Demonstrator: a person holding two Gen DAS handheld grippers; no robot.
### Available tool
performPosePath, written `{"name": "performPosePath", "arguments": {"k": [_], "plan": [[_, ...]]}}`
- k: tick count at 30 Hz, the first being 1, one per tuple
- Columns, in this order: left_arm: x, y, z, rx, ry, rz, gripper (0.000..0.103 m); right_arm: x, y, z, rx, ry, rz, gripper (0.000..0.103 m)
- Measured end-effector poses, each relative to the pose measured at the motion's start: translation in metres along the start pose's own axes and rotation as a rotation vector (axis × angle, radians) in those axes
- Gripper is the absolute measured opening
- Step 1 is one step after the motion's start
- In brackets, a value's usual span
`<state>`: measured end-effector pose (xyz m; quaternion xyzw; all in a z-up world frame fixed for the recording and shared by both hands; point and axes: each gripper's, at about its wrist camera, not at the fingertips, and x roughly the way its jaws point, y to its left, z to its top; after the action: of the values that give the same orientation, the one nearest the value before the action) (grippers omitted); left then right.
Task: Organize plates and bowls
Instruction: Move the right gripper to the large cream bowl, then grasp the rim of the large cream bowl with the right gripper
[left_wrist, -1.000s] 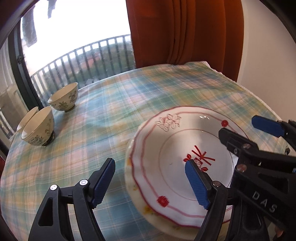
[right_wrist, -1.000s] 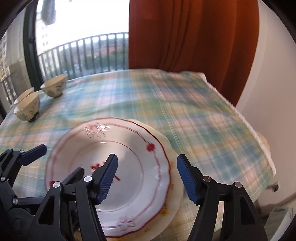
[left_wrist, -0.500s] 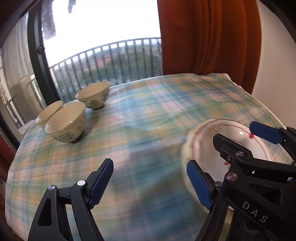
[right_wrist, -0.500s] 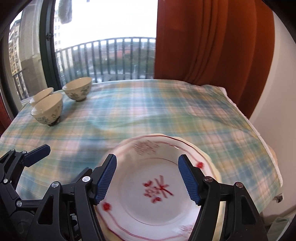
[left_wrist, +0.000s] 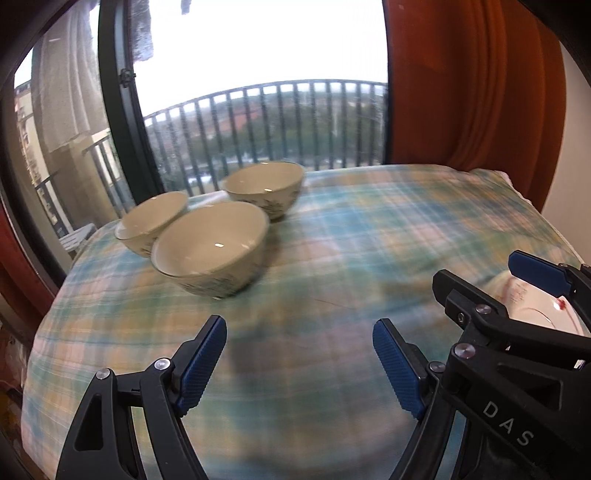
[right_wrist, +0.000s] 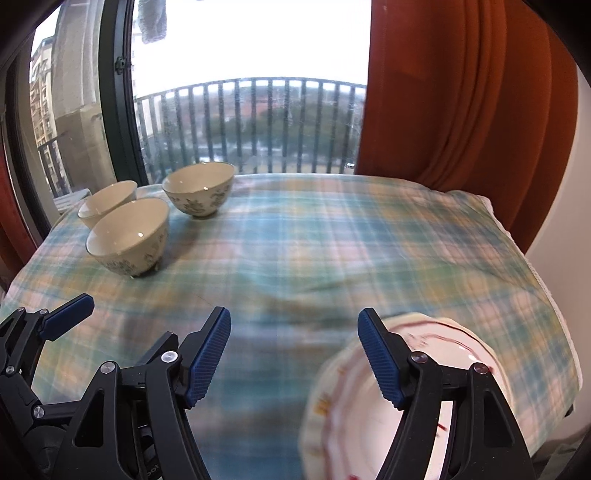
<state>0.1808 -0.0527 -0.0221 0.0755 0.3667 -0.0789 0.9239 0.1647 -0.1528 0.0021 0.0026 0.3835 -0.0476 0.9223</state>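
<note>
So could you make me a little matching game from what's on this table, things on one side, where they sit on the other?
Things:
1. nearest bowl
2. plate
3. curtain
4. tablecloth

Places:
A. hanging right of the window
B. near right edge, behind the right gripper
C. far left, beside two more bowls
D. spread over the whole table

Pairs: 1-C, 2-B, 3-A, 4-D

Daylit from behind, blurred by motion

Daylight from the window (left_wrist: 258, 55) blows the sky out to white and leaves small glints in the bowls (left_wrist: 210, 247). The cloth (right_wrist: 332, 240) and plate (right_wrist: 369, 387) are smeared with blur, while the gripper fingers (right_wrist: 207, 358) are sharp. Fisheye bends the railing (right_wrist: 251, 122) and darkens the corners.
</note>
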Motion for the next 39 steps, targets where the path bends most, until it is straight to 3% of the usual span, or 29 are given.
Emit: {"name": "performPosePath", "arguments": {"k": [8,19,24,28,31,35,39], "plan": [[0.016,0.049,0.017,-0.071,-0.025,0.055,0.083,0.024,0.042,0.029,-0.003,-0.027,0.078,0.079],[0.05,0.101,0.044,-0.105,-0.067,0.185,0.08,0.064,0.085,0.063,0.023,-0.067,0.137,0.079],[0.071,0.114,0.053,-0.103,-0.071,0.203,0.08,0.084,0.097,0.076,0.043,-0.071,0.118,0.079],[0.089,0.122,0.051,-0.132,-0.026,0.171,0.073,0.103,0.105,0.079,0.042,-0.053,0.125,0.077],[0.104,0.124,0.049,-0.147,0.008,0.15,0.067,0.118,0.109,0.078,0.045,-0.024,0.143,0.071],[0.11,0.124,0.048,-0.147,-0.003,0.172,0.064,0.131,0.111,0.077,0.059,-0.003,0.162,0.064],[0.115,0.125,0.047,-0.174,0.031,0.161,0.048,0.136,0.116,0.077,0.042,-0.003,0.169,0.047]]}}
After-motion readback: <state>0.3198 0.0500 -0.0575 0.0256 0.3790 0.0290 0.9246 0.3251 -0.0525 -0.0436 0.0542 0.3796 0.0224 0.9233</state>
